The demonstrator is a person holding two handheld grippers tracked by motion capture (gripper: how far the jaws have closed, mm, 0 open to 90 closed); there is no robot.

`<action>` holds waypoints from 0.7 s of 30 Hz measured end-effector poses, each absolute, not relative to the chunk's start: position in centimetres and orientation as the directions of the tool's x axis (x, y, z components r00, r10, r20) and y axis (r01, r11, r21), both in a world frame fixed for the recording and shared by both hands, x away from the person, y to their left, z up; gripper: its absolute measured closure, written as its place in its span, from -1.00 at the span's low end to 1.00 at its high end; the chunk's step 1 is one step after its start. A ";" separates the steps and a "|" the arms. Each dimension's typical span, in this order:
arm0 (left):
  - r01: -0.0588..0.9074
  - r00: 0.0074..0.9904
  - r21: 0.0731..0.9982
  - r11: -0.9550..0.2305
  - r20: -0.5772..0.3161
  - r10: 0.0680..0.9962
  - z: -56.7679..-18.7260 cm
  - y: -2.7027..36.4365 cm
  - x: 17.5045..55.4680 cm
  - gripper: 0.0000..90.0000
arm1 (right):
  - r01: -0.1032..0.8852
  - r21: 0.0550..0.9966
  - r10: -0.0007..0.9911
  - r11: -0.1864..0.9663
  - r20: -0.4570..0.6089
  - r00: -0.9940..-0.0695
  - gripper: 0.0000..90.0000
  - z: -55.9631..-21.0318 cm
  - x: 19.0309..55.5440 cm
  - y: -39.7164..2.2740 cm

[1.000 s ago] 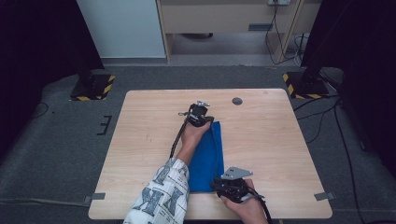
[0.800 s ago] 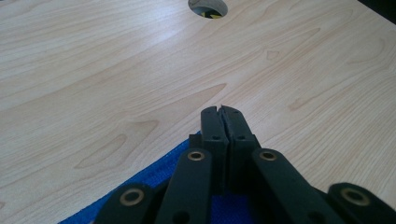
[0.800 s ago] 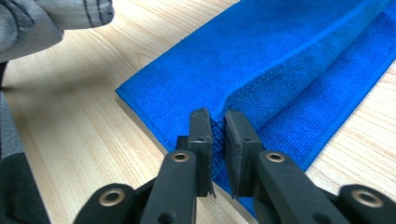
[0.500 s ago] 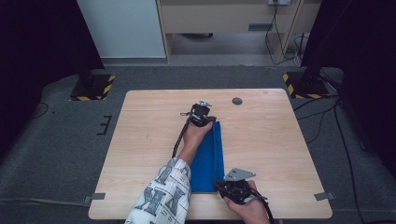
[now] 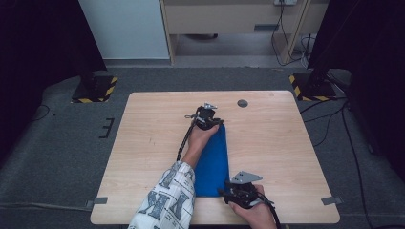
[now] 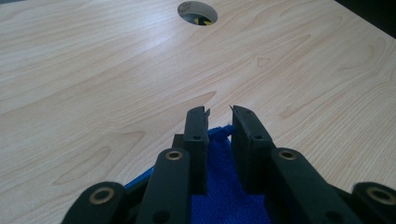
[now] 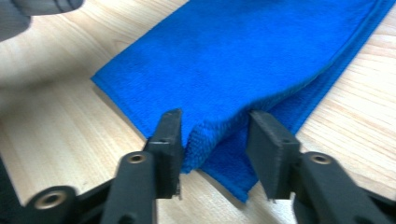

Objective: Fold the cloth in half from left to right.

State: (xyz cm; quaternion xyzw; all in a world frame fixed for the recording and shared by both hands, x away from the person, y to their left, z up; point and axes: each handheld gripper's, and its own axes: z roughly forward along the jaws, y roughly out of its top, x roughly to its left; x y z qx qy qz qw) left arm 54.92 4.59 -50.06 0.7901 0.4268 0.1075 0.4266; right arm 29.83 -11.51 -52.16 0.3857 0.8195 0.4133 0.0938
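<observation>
I see the folded blue terry cloth [image 5: 213,162] flat on the desk [image 5: 143,143]. My left hand-held gripper [image 6: 218,110] has just been opening, its far corner between loose jaws; my right hand-held gripper [image 7: 215,122], also opening, stands half wide around the near raised fold without pressing.

Table [image 5: 286,157]: standing on grey carpet, its light wood top lying bare around the work.
Cable hole [image 5: 242,103]: sitting near the far edge.
Cabinet [image 5: 229,19]: standing behind.
Striped bases [image 5: 98,90]: flanking the far corners.

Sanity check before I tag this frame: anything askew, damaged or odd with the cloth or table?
Nothing damaged. The folded blue cloth lies slightly askew on the table. Its top layer humps up at the near corner between the right gripper jaws, which have just been opening.
</observation>
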 end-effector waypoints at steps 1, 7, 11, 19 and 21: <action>0.580 0.615 0.768 -0.271 -0.196 0.764 -50.0 4.6 54.9 0.69 | 0.555 0.750 0.713 0.359 0.163 -0.682 0.17 -52.2 29.8 -11.5; 0.565 0.635 0.777 -0.276 -0.196 0.747 -49.9 4.5 54.8 0.57 | 0.551 0.757 0.735 0.352 0.141 -0.663 -0.06 -52.1 29.9 -11.7; 0.562 0.642 0.777 -0.282 -0.195 0.741 -49.9 4.4 54.7 0.47 | 0.547 0.762 0.741 0.347 0.135 -0.658 -0.14 -52.1 30.0 -11.8; 0.542 0.656 0.782 -0.306 -0.167 0.736 -49.5 4.2 54.3 0.18 | 0.547 0.770 0.744 0.328 0.146 -0.652 -0.33 -52.0 30.4 -11.9; 0.542 0.657 0.780 -0.314 -0.159 0.737 -49.3 4.2 54.2 0.09 | 0.549 0.768 0.746 0.330 0.144 -0.651 -0.40 -52.0 30.5 -12.0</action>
